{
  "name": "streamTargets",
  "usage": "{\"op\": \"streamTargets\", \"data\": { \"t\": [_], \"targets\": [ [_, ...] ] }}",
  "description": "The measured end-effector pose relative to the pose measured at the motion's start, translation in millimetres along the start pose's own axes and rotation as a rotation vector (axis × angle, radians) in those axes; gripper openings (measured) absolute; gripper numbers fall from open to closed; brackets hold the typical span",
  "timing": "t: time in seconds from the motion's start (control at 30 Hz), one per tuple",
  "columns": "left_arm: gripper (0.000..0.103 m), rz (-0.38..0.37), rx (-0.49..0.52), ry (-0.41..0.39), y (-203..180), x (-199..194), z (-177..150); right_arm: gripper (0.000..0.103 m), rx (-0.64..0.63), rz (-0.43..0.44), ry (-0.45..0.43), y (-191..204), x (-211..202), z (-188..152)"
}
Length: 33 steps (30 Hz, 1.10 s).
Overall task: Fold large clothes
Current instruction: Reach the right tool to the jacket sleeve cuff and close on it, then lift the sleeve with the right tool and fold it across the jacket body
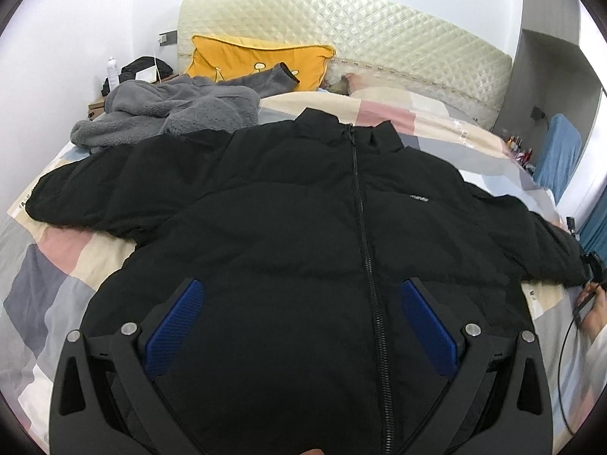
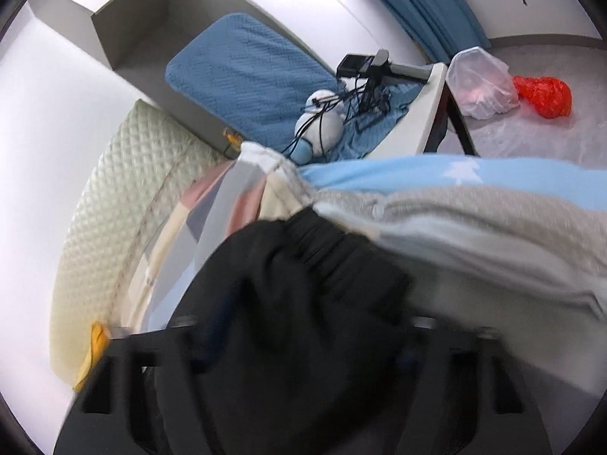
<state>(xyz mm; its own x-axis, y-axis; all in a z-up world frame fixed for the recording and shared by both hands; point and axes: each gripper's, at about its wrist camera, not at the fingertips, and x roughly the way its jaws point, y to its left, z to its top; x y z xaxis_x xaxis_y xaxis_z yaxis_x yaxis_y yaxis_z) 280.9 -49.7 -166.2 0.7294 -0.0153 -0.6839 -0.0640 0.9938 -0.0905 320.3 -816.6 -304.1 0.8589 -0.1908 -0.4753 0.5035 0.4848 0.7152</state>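
A black puffer jacket (image 1: 303, 197) lies front up on the bed, zipped, with both sleeves spread out to the sides. My left gripper (image 1: 303, 284) hovers open over its lower front, the blue pads (image 1: 174, 326) wide apart on either side of the zip. Nothing is pinched between them. At the far right, the right gripper (image 1: 593, 265) sits at the cuff of the jacket's right sleeve, with a hand behind it. In the blurred right wrist view, the black sleeve (image 2: 303, 273) with its elastic cuff fills the gap between the right gripper (image 2: 303, 333) fingers, which are shut on it.
A grey fleece garment (image 1: 170, 113) is heaped at the back left by a yellow pillow (image 1: 258, 60) and the quilted headboard (image 1: 360, 30). The patchwork duvet (image 1: 57, 265) covers the bed. Beyond its right edge are a blue cushion (image 2: 246, 68), cables (image 2: 360, 91) and a red bag (image 2: 542, 94).
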Motion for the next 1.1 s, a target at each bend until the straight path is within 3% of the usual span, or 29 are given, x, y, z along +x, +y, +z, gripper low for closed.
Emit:
{"op": "streamTargets", "data": {
  "t": [0.03,0.13,0.33,0.57,0.67,0.83,1.1],
  "targets": [
    [0.103,0.003,-0.002,0.004,0.3,1.9,-0.7,0.027,-0.018,-0.001,-0.007,3.8,-0.1,2.0],
    [0.103,0.005,-0.004,0.013,-0.7,4.5,-0.1,0.017,-0.075,-0.007,-0.026,16.4,-5.0,8.6],
    [0.103,0.058,0.044,-0.006,5.8,-2.0,2.5,0.013,-0.105,0.026,-0.065,42.1,-38.1,29.3],
    [0.103,0.03,0.026,0.001,25.6,-10.8,4.4,0.012,-0.159,0.079,-0.123,102.9,-93.5,50.0],
    [0.103,0.043,0.045,-0.015,28.5,-16.2,3.5,0.011,-0.183,0.101,-0.146,138.7,-121.3,55.2],
    [0.103,-0.001,0.059,-0.001,28.7,-20.9,-1.9,0.011,-0.247,0.14,-0.183,204.8,-167.1,54.4],
    [0.103,-0.05,0.079,-0.028,43.4,-44.6,-11.6,0.012,-0.475,0.189,-0.206,336.4,-245.2,12.6]
  ]
}}
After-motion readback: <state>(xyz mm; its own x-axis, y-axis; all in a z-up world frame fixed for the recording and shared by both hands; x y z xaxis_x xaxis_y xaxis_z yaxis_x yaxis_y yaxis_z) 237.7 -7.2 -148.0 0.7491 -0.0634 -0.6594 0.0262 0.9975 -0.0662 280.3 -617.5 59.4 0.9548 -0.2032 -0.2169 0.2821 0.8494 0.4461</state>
